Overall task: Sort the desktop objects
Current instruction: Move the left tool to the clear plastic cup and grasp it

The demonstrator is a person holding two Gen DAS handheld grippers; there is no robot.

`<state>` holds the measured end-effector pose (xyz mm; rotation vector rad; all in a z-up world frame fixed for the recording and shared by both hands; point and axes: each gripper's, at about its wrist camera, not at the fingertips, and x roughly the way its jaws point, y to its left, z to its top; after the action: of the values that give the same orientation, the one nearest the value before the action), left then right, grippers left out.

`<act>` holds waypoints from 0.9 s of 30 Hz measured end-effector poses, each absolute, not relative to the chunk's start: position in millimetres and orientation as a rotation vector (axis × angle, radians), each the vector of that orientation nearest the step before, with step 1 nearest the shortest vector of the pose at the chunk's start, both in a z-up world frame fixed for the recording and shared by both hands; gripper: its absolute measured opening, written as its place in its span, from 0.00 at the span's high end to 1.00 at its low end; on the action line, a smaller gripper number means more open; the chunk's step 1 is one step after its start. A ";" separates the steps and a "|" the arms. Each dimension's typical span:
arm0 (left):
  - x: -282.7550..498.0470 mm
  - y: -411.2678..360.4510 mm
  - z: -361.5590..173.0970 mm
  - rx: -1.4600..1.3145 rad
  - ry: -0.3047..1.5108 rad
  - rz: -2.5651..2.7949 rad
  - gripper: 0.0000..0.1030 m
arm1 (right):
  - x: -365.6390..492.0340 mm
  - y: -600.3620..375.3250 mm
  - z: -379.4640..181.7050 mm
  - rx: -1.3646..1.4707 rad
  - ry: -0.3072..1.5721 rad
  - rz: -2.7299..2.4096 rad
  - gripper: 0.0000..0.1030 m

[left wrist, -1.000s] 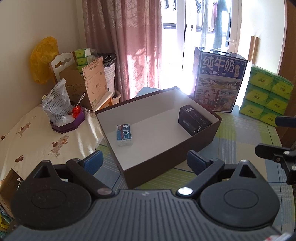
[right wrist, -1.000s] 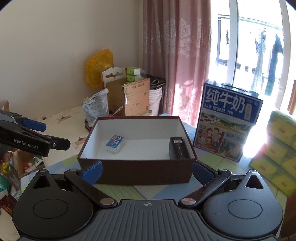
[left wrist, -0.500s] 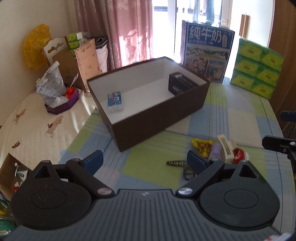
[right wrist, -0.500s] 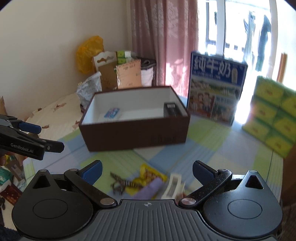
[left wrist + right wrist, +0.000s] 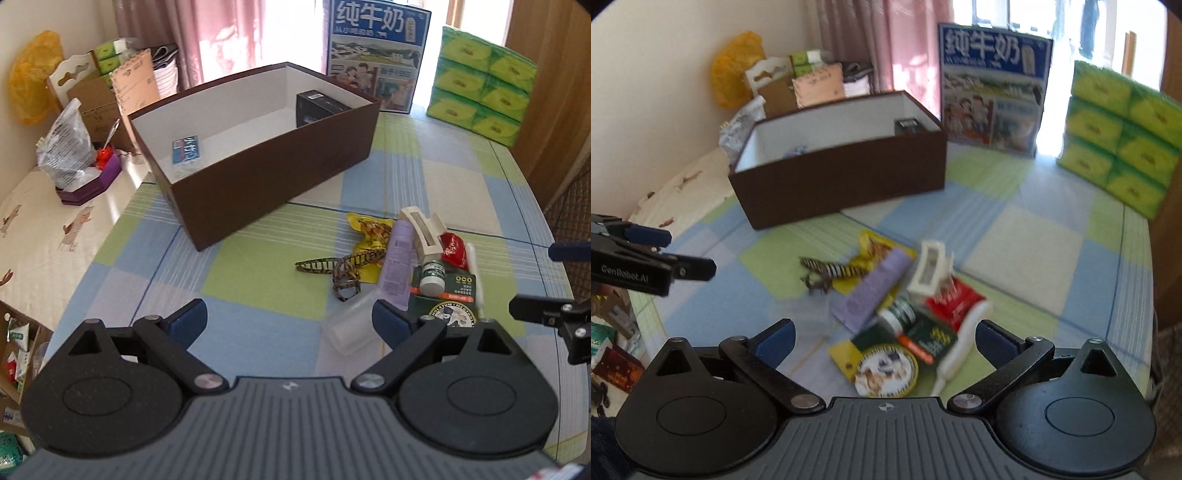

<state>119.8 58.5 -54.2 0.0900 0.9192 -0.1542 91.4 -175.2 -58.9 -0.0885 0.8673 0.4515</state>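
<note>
A brown box (image 5: pixel 273 177) with a white inside holds a small blue pack (image 5: pixel 186 149) and a black box (image 5: pixel 319 107). In front of it lies a pile: a yellow wrapper (image 5: pixel 369 229), a lilac tube (image 5: pixel 397 266), a cream claw clip (image 5: pixel 424 230), a red packet (image 5: pixel 452 249), a striped hair clip (image 5: pixel 332 266) and a dark green box (image 5: pixel 450 306). My left gripper (image 5: pixel 288 321) hovers open just left of the pile. My right gripper (image 5: pixel 886 338) hangs open over the pile's near end, above a round tin (image 5: pixel 886 369) and a white tube (image 5: pixel 960 347).
A blue milk carton (image 5: pixel 376 55) and stacked green tissue packs (image 5: pixel 484 85) stand behind the box. A purple tray (image 5: pixel 85 184) with a plastic bag sits on the cream cloth at left, near cardboard boxes. The checked tablecloth (image 5: pixel 258 280) ends at the left edge.
Both grippers have sunk and tipped downward. The brown box has slid up in both views and the pile of small objects has come into sight. The jaws have stayed wide.
</note>
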 end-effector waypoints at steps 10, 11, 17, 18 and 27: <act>131.2 44.9 -83.8 0.150 0.938 -0.275 0.10 | 92.1 -197.8 -82.0 -0.008 0.957 0.302 0.02; 133.1 43.8 -87.7 0.156 0.945 -0.288 0.11 | 92.0 -201.1 -84.4 0.002 0.965 0.286 0.02; 144.7 33.7 -110.3 0.220 0.977 -0.377 0.14 | 90.0 -217.7 -99.4 0.030 1.011 0.192 0.02; 147.2 32.0 -113.5 0.231 0.979 -0.397 0.15 | 89.1 -220.4 -102.3 0.036 1.021 0.177 0.02; 168.4 7.5 -140.7 0.380 0.977 -0.586 0.27 | 78.8 -237.5 -119.1 0.101 1.067 0.067 0.02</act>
<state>168.4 7.5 -140.7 0.3805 0.9765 -0.5863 78.8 -237.5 -119.1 0.1010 1.0675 0.0670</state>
